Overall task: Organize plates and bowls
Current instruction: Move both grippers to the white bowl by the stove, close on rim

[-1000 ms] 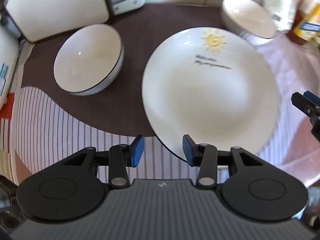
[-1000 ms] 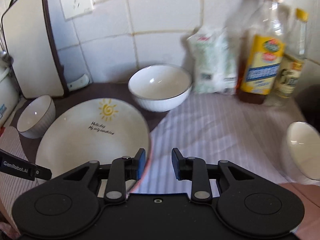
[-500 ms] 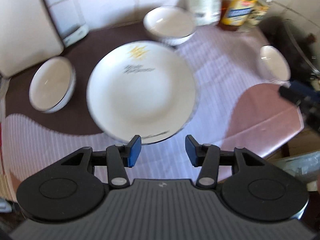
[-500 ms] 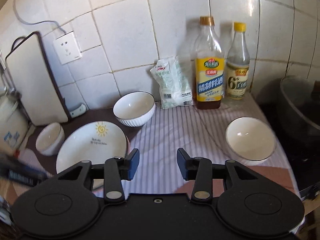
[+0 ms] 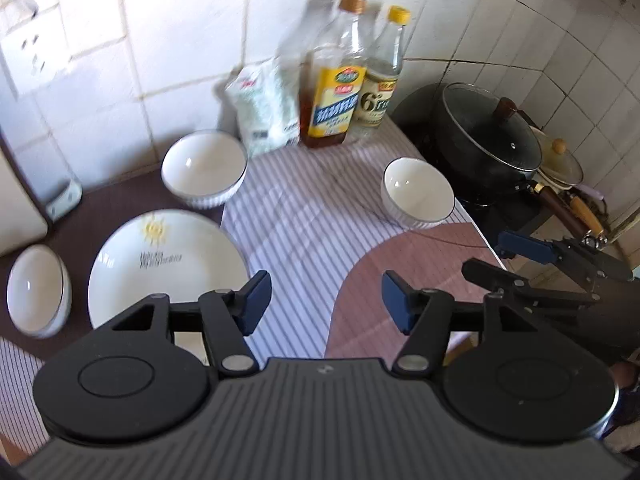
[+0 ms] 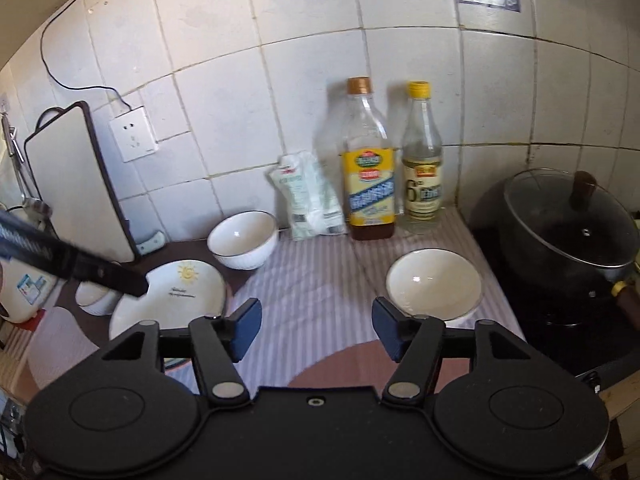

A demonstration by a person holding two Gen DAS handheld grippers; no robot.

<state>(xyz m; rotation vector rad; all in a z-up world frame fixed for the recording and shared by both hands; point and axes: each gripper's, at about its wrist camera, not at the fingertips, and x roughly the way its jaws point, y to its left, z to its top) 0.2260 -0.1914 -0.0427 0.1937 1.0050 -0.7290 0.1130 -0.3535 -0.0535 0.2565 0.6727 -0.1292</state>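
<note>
A white plate with a sun print (image 5: 160, 264) (image 6: 176, 300) lies on the counter at the left. Three white bowls stand around it: one at the far left (image 5: 38, 290) (image 6: 94, 300), one behind the plate near the wall (image 5: 204, 168) (image 6: 243, 238), one at the right by the stove (image 5: 416, 192) (image 6: 434, 284). My left gripper (image 5: 322, 304) is open and empty, raised above the counter. My right gripper (image 6: 316, 330) is open and empty, also raised and well back from the dishes.
Two bottles (image 6: 370, 184) (image 6: 422, 176) and a white bag (image 6: 308, 200) stand against the tiled wall. A black lidded pot (image 6: 568, 224) sits on the stove at the right. A cutting board (image 6: 76, 184) leans at the left. A striped mat (image 5: 304, 232) covers the counter.
Both grippers have pulled up and back from the plate and opened wider. The views now take in the whole counter, the bottles and the stove.
</note>
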